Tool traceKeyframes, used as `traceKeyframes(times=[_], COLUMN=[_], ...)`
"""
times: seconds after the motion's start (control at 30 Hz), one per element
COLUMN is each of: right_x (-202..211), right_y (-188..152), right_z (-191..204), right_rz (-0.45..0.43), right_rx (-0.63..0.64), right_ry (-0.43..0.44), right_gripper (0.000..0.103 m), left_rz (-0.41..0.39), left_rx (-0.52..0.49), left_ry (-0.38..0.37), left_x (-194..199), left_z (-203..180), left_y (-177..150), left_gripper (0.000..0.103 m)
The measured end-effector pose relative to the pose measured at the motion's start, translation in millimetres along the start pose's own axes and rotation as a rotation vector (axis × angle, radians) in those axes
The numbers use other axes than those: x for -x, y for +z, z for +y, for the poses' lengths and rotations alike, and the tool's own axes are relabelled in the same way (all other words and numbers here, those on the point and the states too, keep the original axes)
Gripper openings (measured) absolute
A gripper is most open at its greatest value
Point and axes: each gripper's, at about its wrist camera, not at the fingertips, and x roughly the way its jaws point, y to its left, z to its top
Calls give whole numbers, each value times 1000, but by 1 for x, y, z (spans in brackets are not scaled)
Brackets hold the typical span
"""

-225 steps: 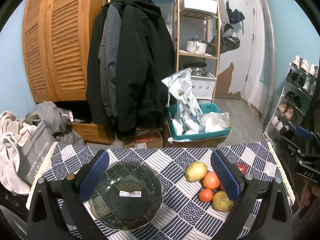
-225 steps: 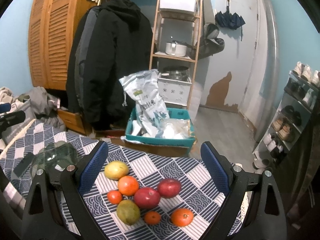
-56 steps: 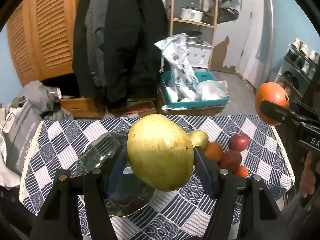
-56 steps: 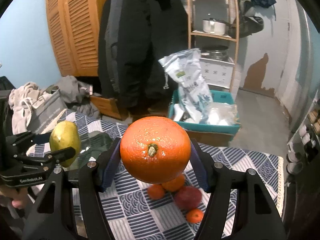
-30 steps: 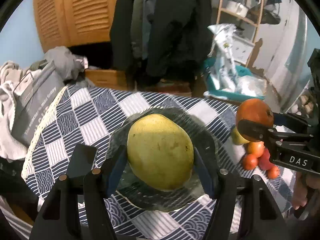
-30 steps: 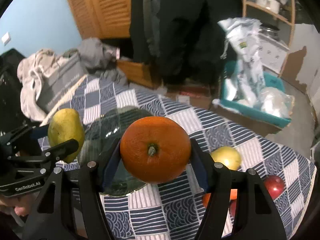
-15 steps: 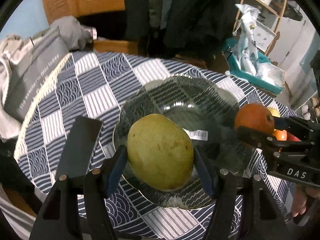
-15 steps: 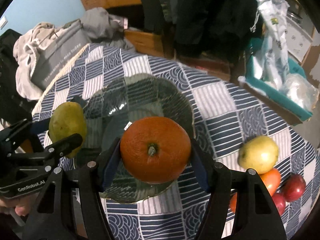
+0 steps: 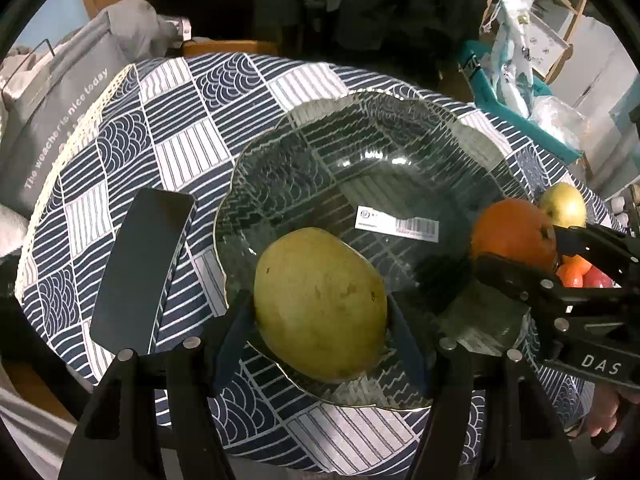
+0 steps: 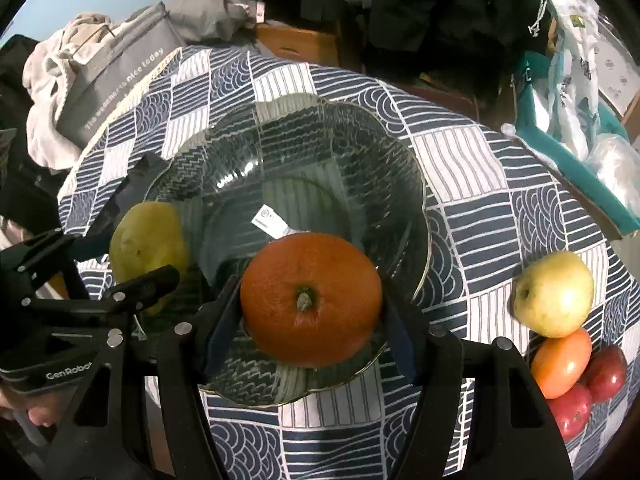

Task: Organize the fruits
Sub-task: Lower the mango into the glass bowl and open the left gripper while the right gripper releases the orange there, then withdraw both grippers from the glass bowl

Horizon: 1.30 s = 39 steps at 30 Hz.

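A yellow-green mango sits between the blue pads of my left gripper, which is shut on it, just above the near left part of the glass bowl. My right gripper is shut on a large orange over the bowl's near side. Each gripper shows in the other's view, the mango at left and the orange at right. The bowl holds only a barcode sticker.
On the patterned cloth to the right of the bowl lie a yellow apple, an orange-red fruit and red fruits. A dark phone lies left of the bowl. A grey bag and a teal box stand beyond the table's edges.
Both grippers have sunk toward the bowl with their fruits and tipped further down. The bowl now fills much more of both views.
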Motion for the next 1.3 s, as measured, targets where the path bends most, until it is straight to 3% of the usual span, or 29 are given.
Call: traceKeyframes(times=[0.37,0.47,0.6,0.83,1.03,1.3], right_x=[-7,-9,-11,4,18,58], right_y=[-1,-2,-1,2,1,-1], right_z=[-2,-3,0,-9,-11,-13], right_rz=[29,37,38,-8,-47,-167], right_rx=[-12,-20,-19,-65,-67,-53], right_ry=[12,19,18,29,12,-68], right_gripper=[67,68,68,69,69,69], left_rz=[59,29,-3,-9,-60,-130], left_rx=[25,12,-29,-53,-79,-93], left_ry=[-13,-5,33,52,1,-65], left_x=[-16,-11,-5,-1,10,37], left_z=[3,0,-4,-5,-9,-22], left_y=[-5,-5,-4,-6,-4,1], left_gripper=[69,81,84,85,88,88])
